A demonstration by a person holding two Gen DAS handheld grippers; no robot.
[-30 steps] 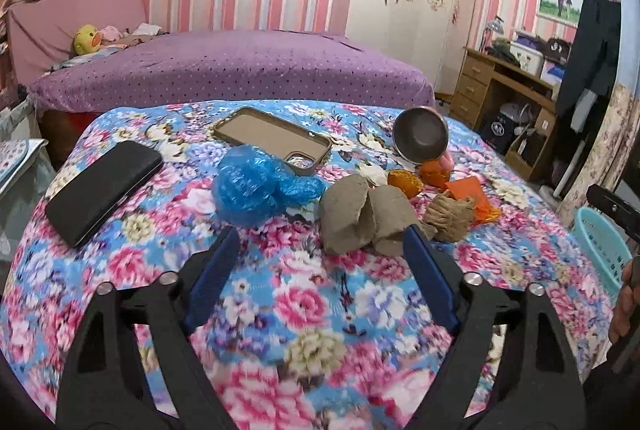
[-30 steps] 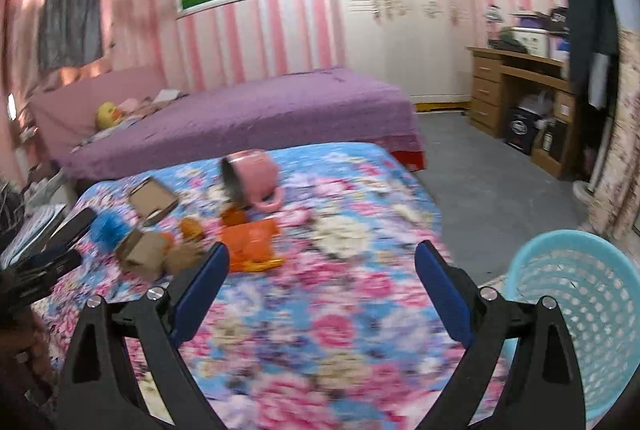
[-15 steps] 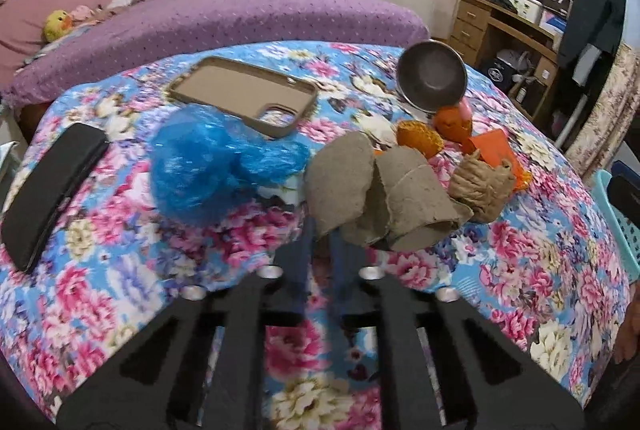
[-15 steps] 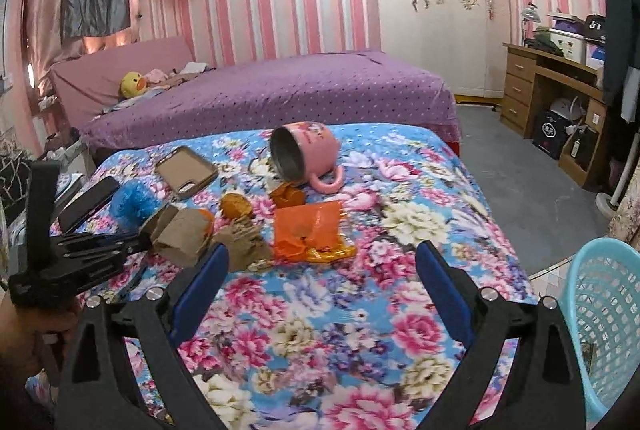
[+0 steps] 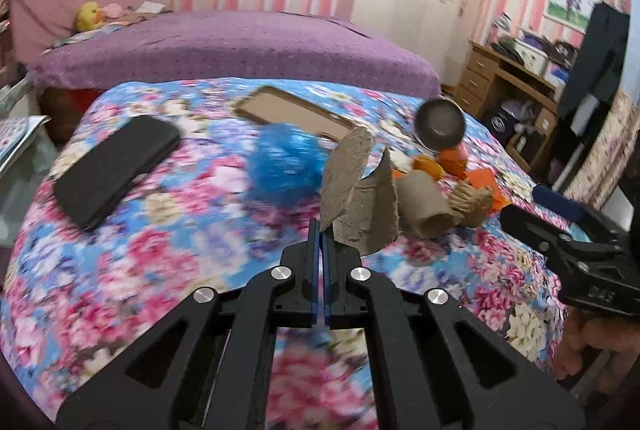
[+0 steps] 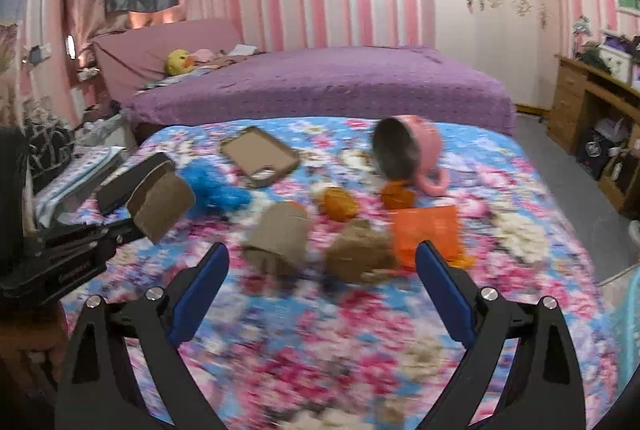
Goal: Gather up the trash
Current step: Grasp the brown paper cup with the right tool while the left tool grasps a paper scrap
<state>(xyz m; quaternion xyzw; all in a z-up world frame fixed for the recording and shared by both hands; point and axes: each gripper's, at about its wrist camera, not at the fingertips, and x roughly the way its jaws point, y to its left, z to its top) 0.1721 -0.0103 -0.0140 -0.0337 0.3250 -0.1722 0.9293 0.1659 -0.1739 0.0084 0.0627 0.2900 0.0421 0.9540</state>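
My left gripper (image 5: 321, 230) is shut on a torn brown cardboard piece (image 5: 356, 186) and holds it above the floral bedspread (image 5: 160, 250); it also shows in the right wrist view (image 6: 160, 206). A second cardboard tube (image 6: 280, 234) lies on the spread, with a crumpled brown wad (image 6: 360, 254), an orange wrapper (image 6: 428, 234), orange peels (image 6: 340, 202) and a blue plastic bag (image 6: 216, 186). My right gripper (image 6: 322, 286) is open and empty, just in front of the tube and wad.
A tipped pink mug (image 6: 412, 154), a brown phone case (image 6: 260, 158) and a black phone (image 5: 116, 170) lie on the spread. A light blue basket (image 6: 630, 330) shows at the right edge. A purple bed (image 6: 320, 86) stands behind.
My left gripper shut on the cardboard piece and lifted it off the spread, leaving the other tube behind. My right gripper swung from the basket side toward the trash, still open.
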